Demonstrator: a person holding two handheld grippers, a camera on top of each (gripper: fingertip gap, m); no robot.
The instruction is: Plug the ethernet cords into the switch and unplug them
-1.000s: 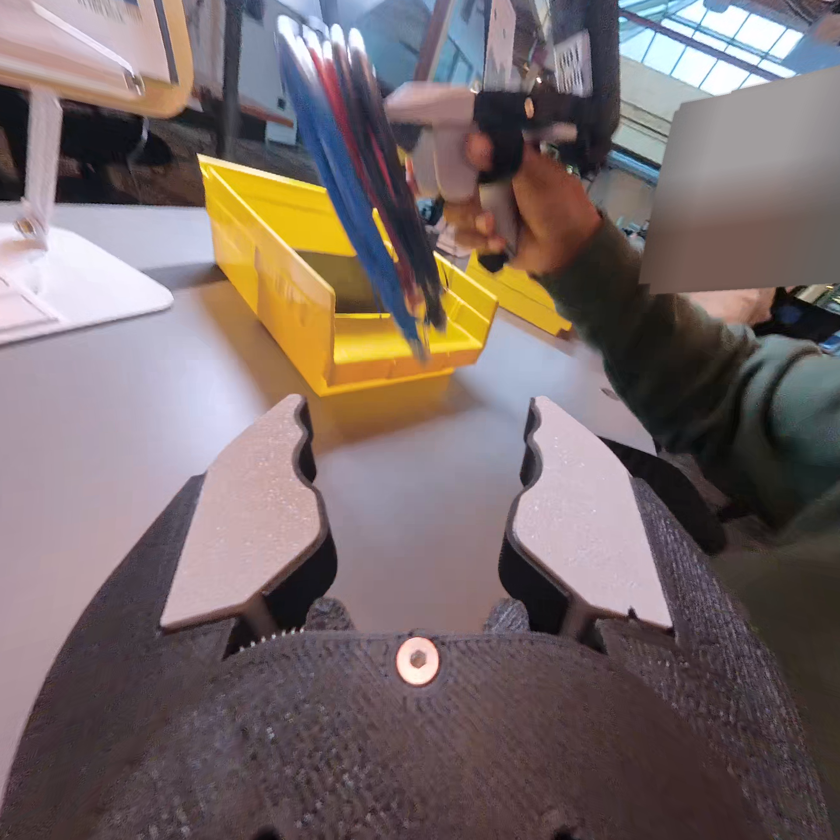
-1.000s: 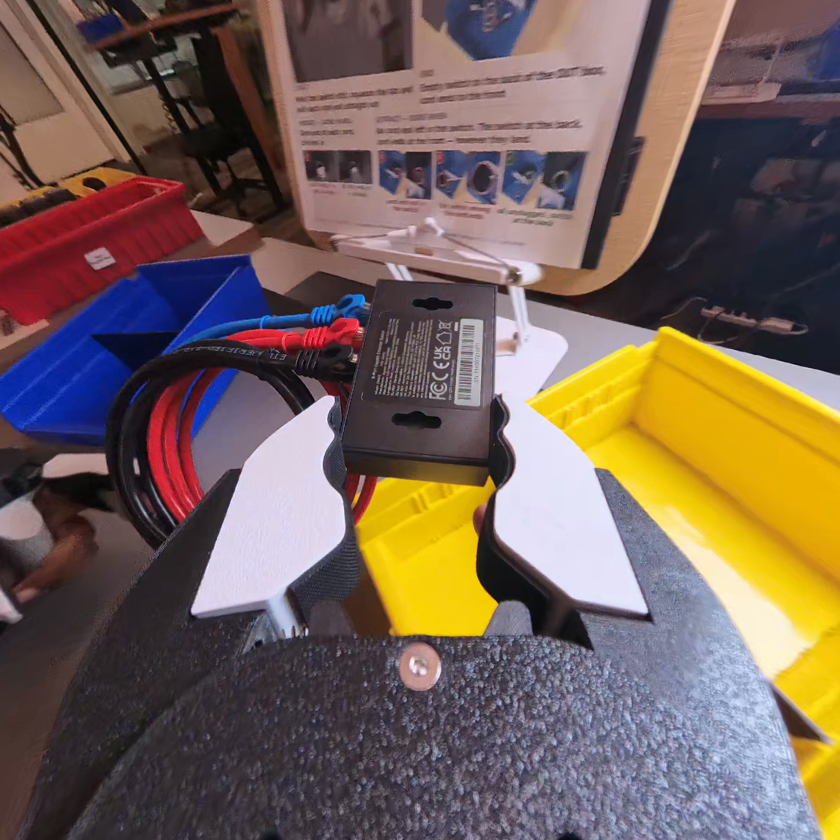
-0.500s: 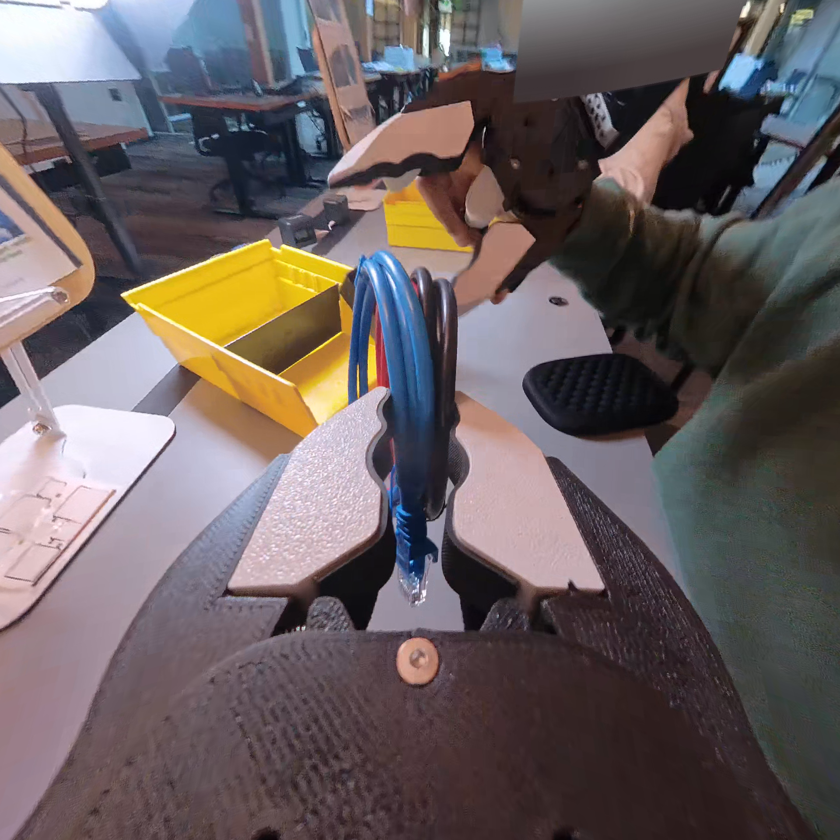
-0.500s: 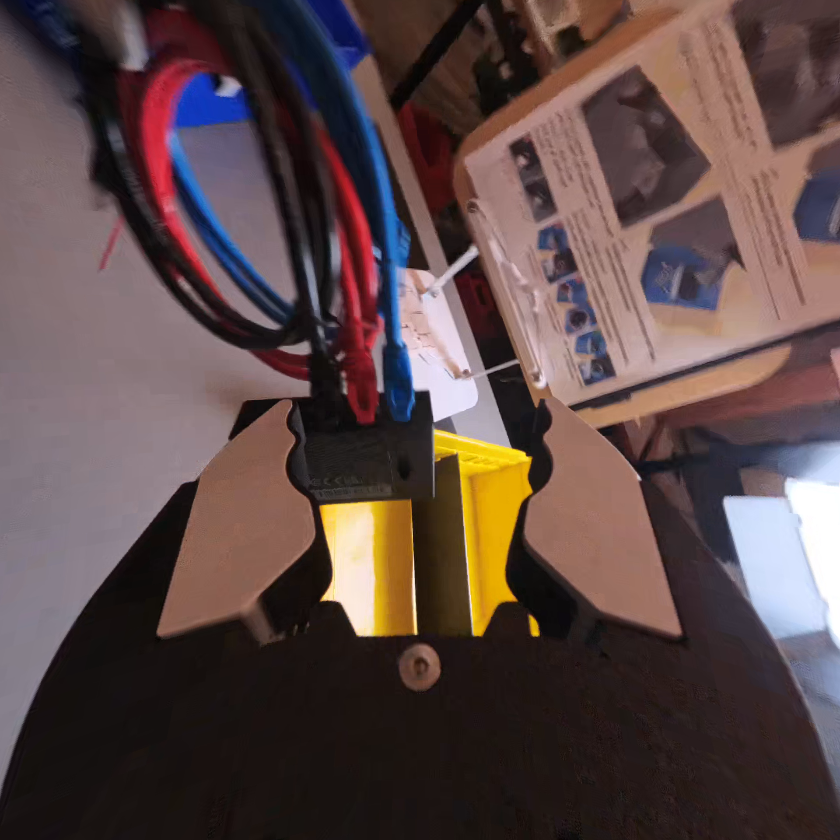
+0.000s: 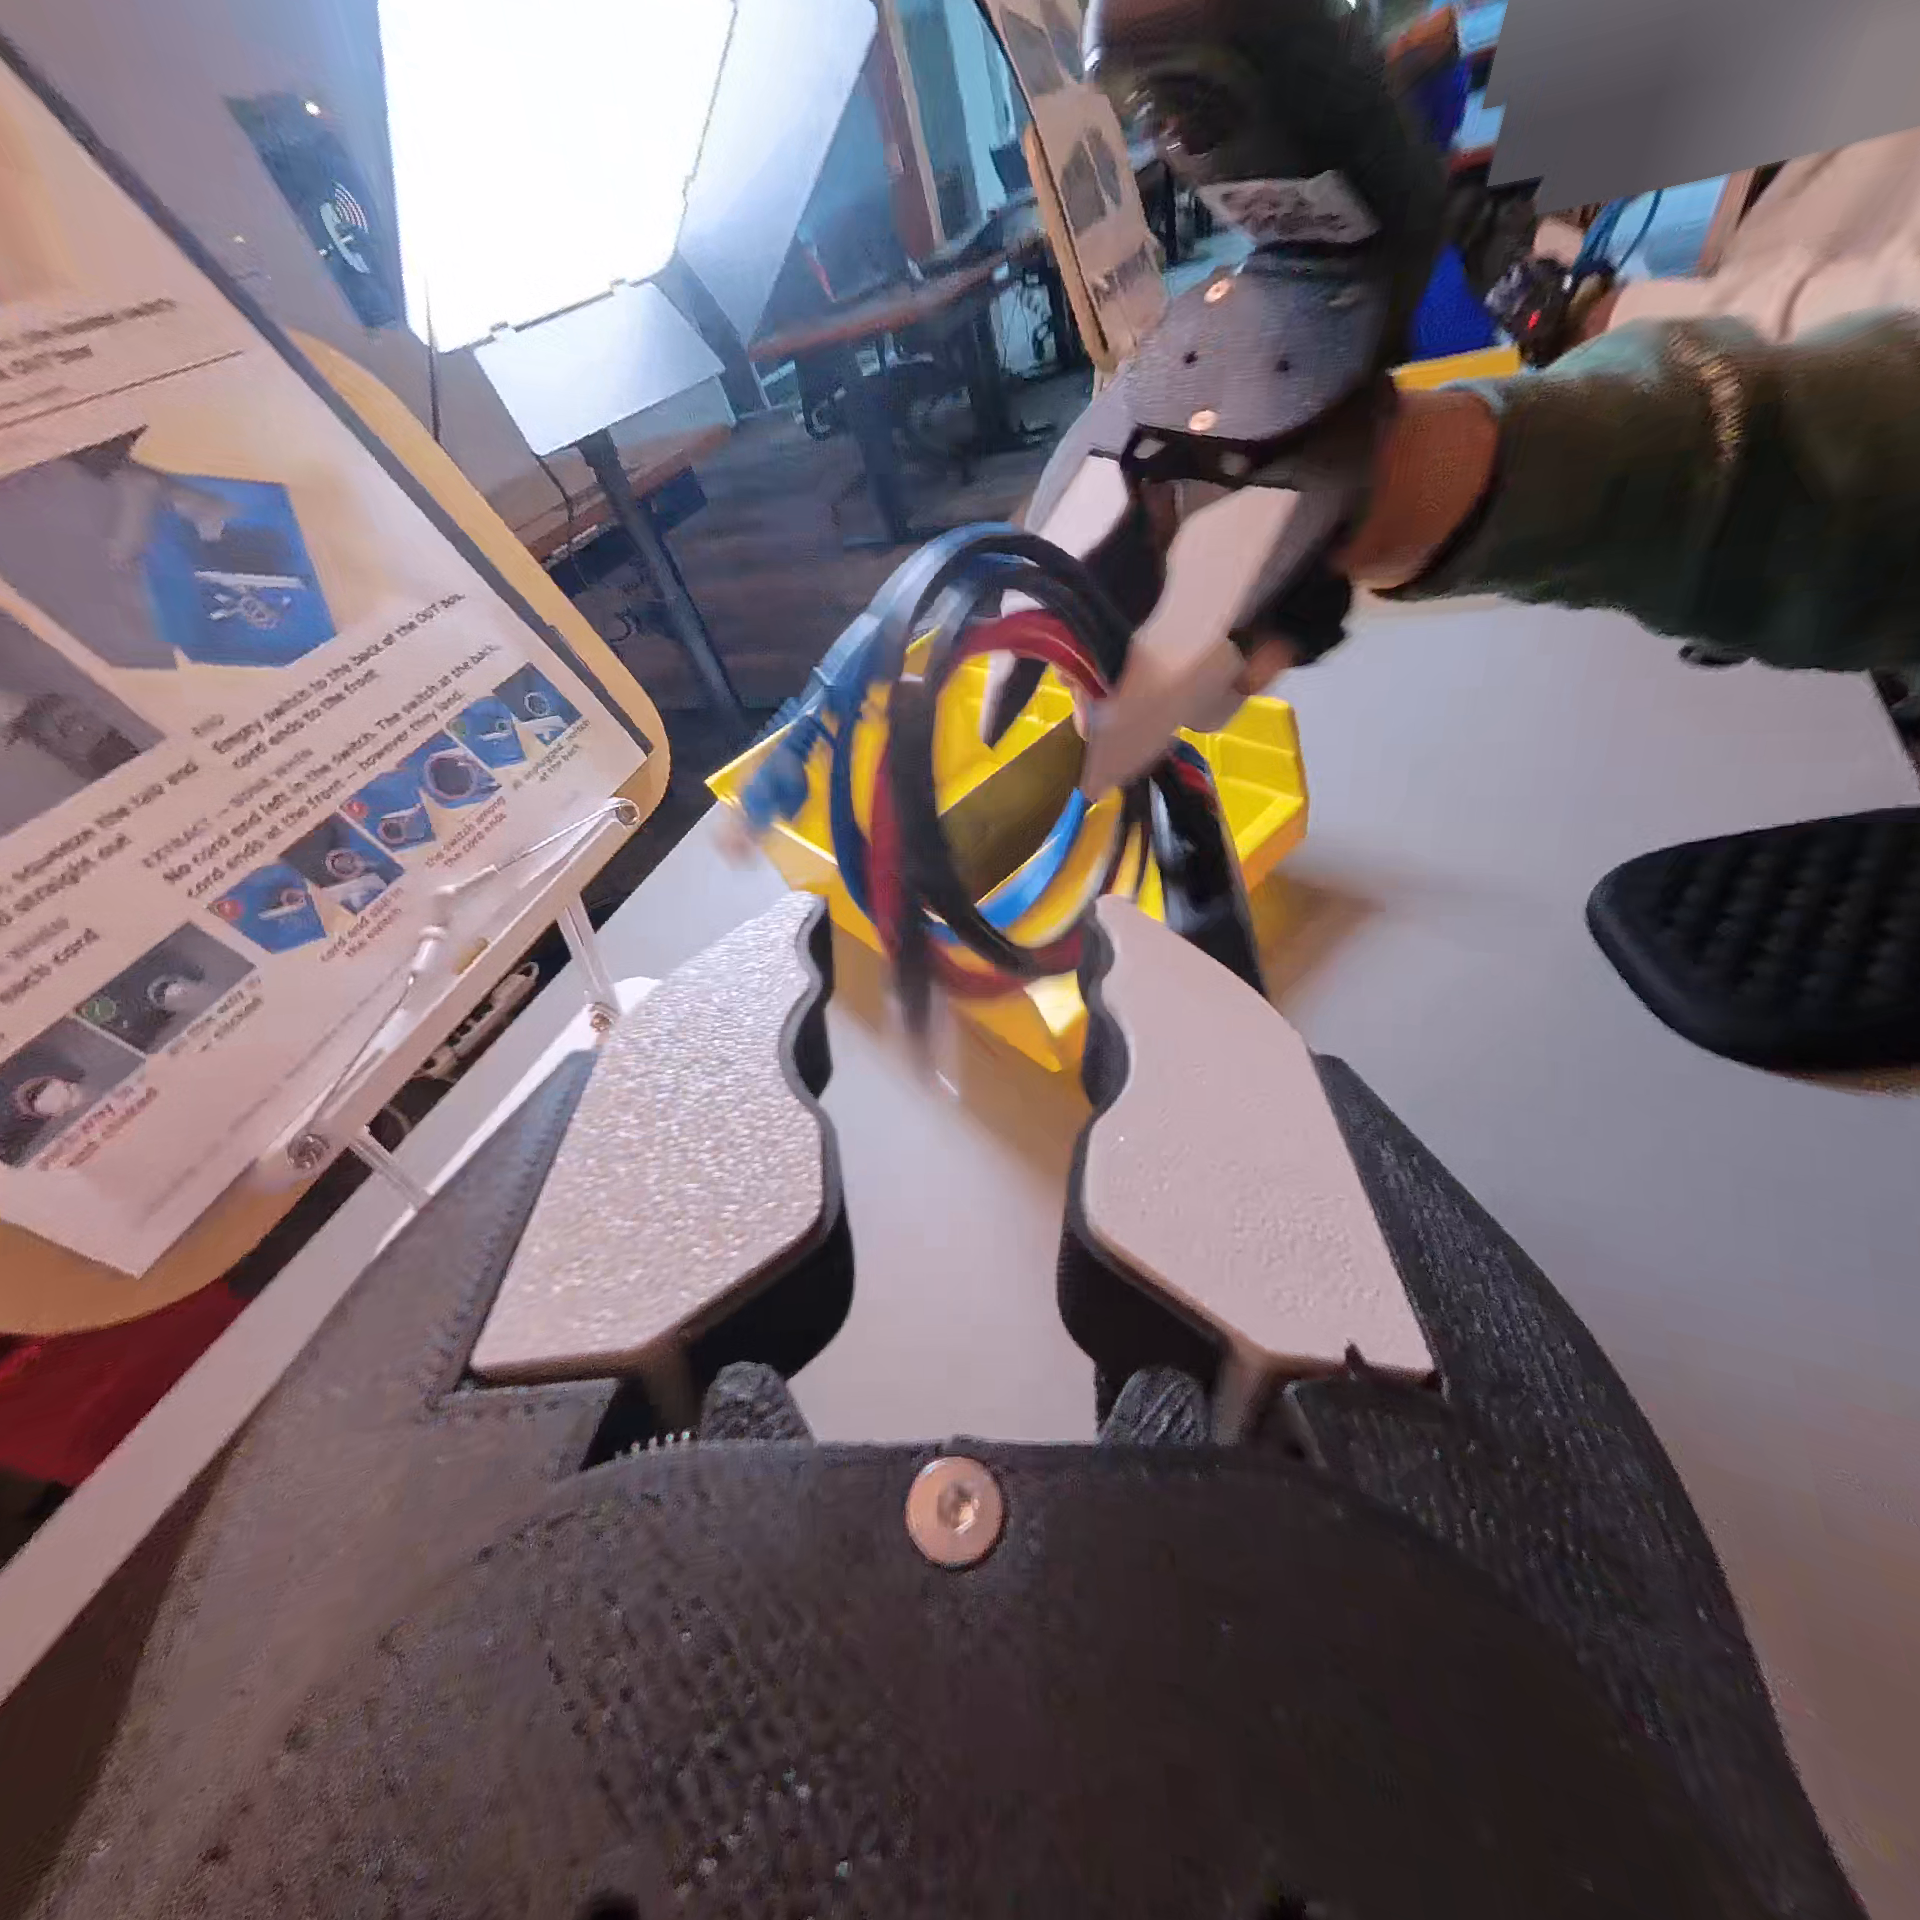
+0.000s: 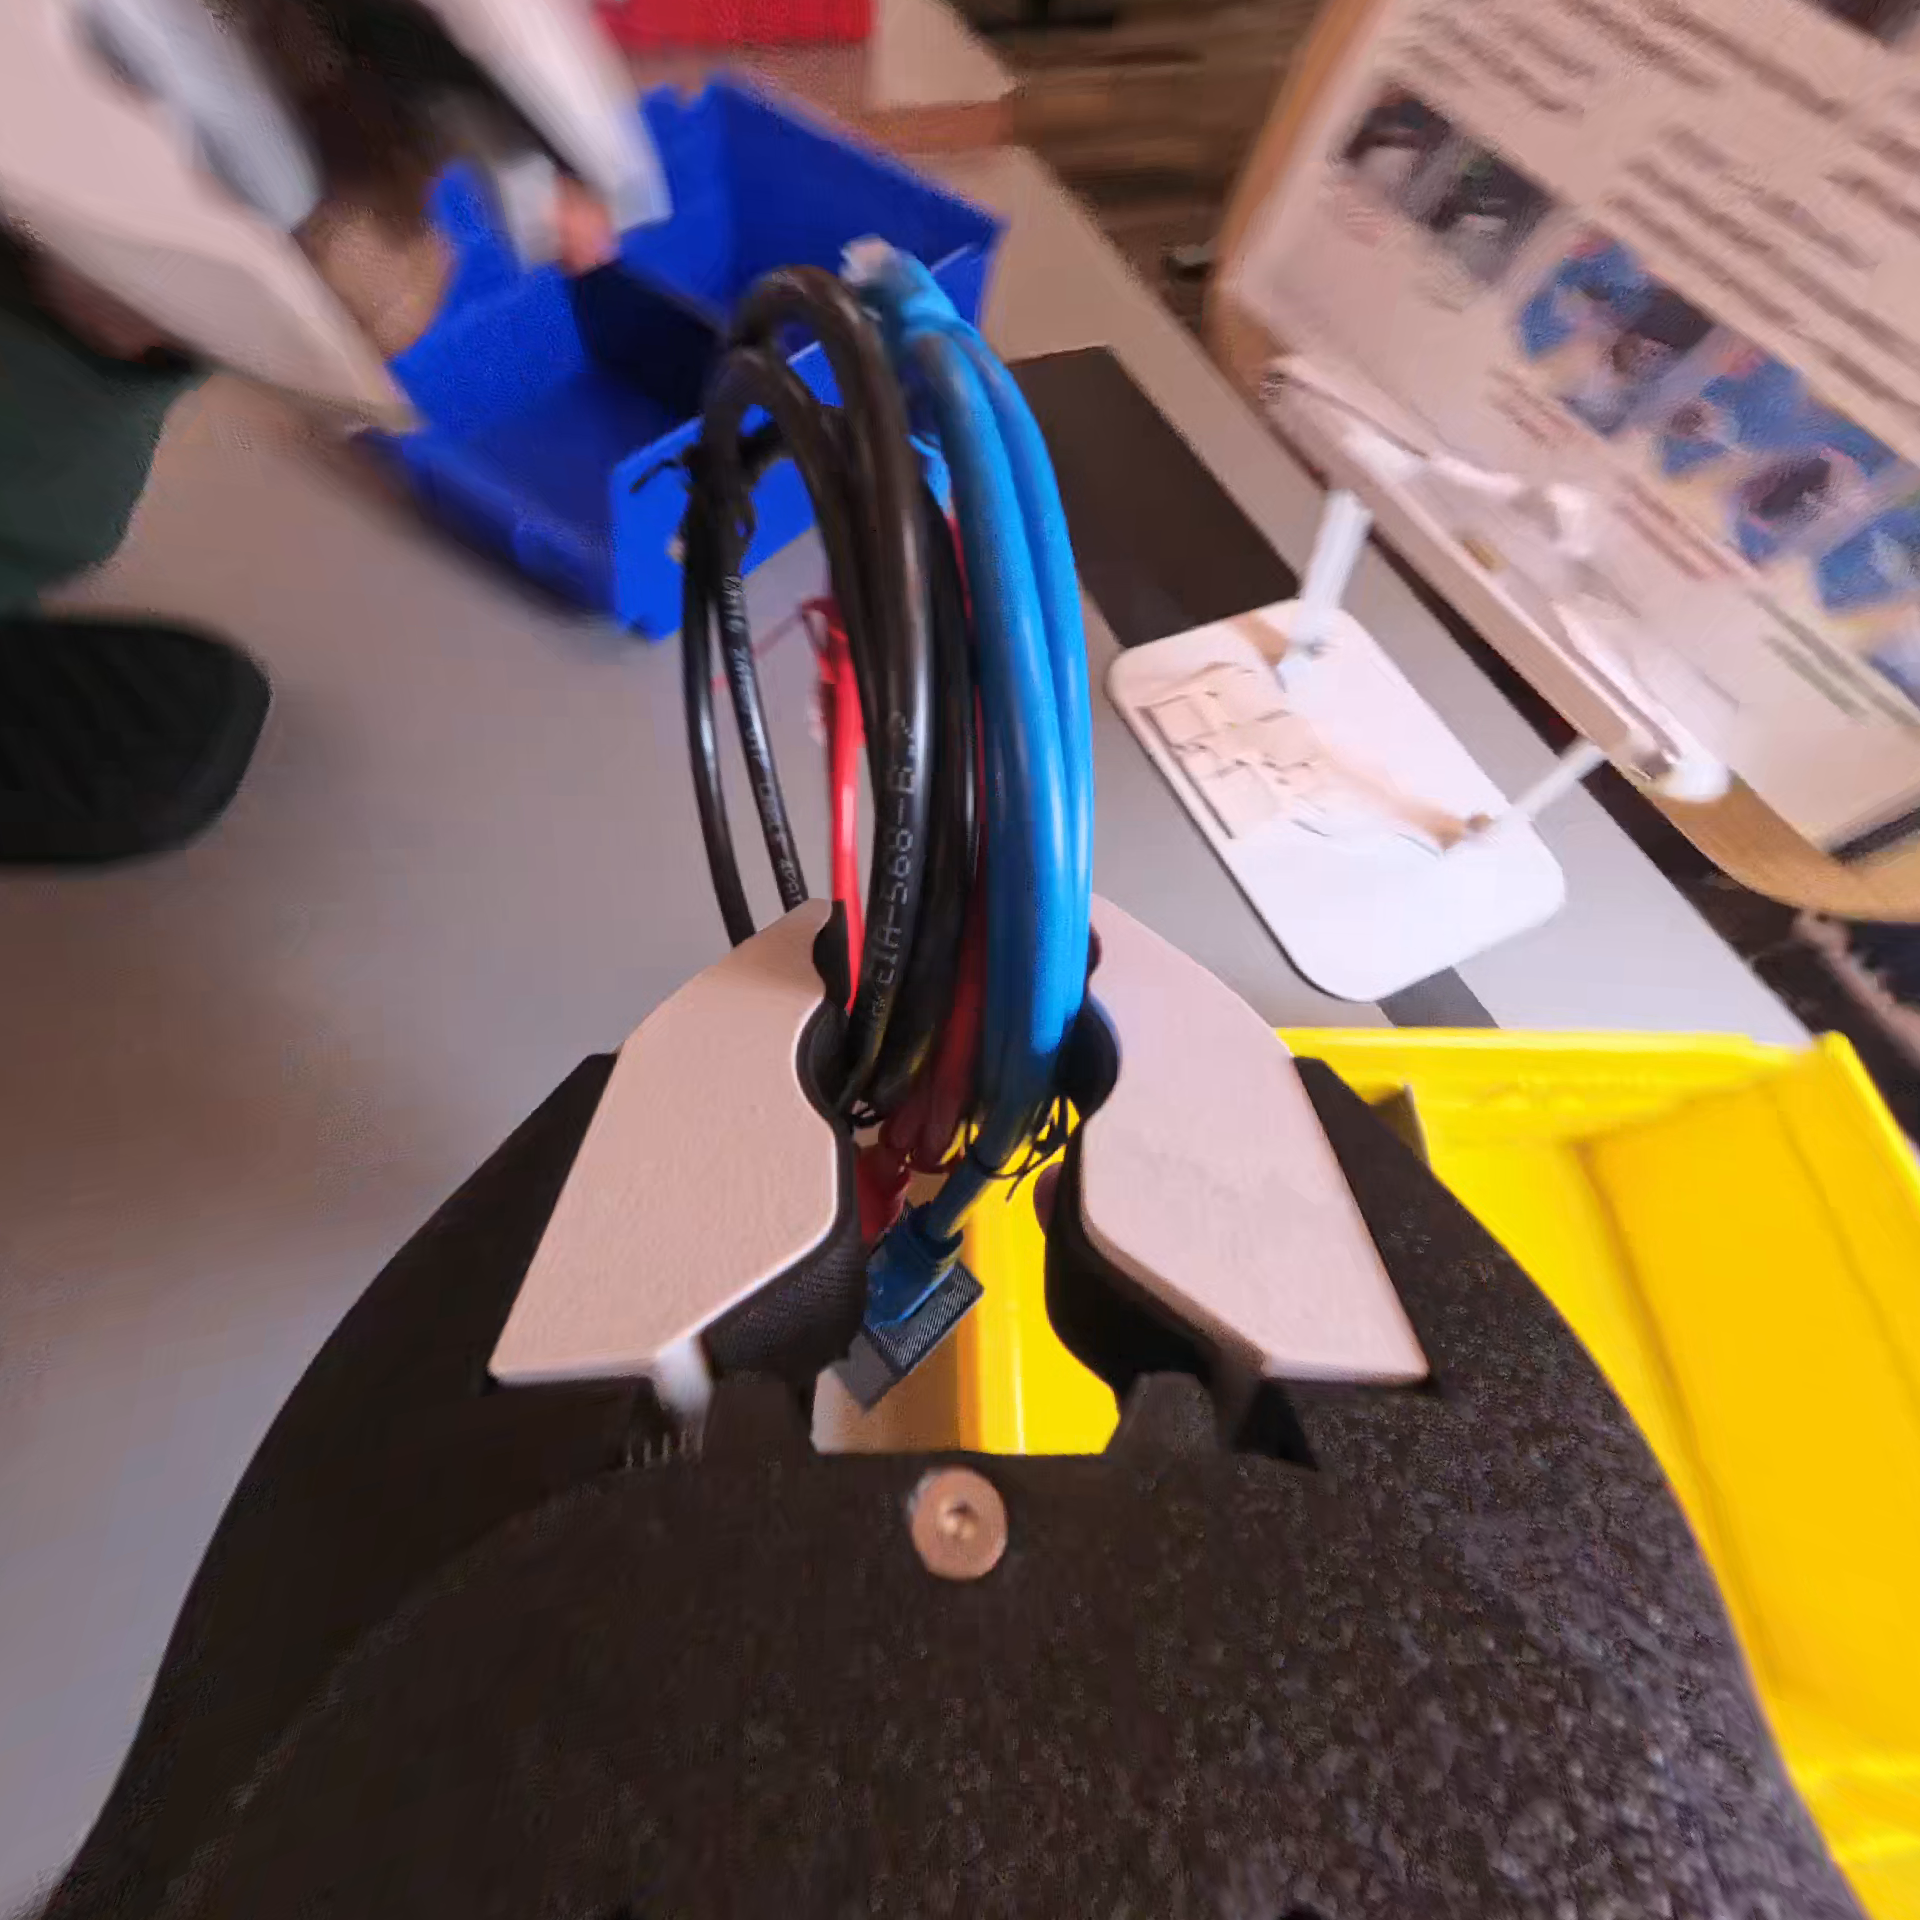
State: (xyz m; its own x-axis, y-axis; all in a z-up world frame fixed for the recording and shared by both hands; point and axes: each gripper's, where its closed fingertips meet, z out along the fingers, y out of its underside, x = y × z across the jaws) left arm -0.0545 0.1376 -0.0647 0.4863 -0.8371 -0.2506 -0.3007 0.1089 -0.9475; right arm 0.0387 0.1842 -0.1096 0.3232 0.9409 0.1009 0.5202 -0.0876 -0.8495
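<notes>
My right gripper (image 6: 961, 935) is shut on a coiled bundle of black, red and blue ethernet cords (image 6: 935, 623) and holds it upright. A blue plug sits in a small dark switch (image 6: 909, 1340) that hangs below the fingers. In the left wrist view the right gripper (image 5: 1143, 717) holds the same bundle (image 5: 914, 831) over the yellow bin (image 5: 1273, 769). My left gripper (image 5: 961, 935) is open and empty, low over the table and just short of the bundle.
The yellow bin (image 6: 1662, 1247) is right under my right gripper. A blue bin (image 6: 540, 416) stands farther off. An instruction board on a white stand (image 5: 260, 727) is at the left, its base (image 6: 1340, 810) on the table. A black pad (image 5: 1766, 935) lies at the right. My hands' fingertips stand some 12 cm from each other.
The cord bundle has passed from my left gripper to my right. The left has opened and let go; the right, open half a second ago, has shut on the cords.
</notes>
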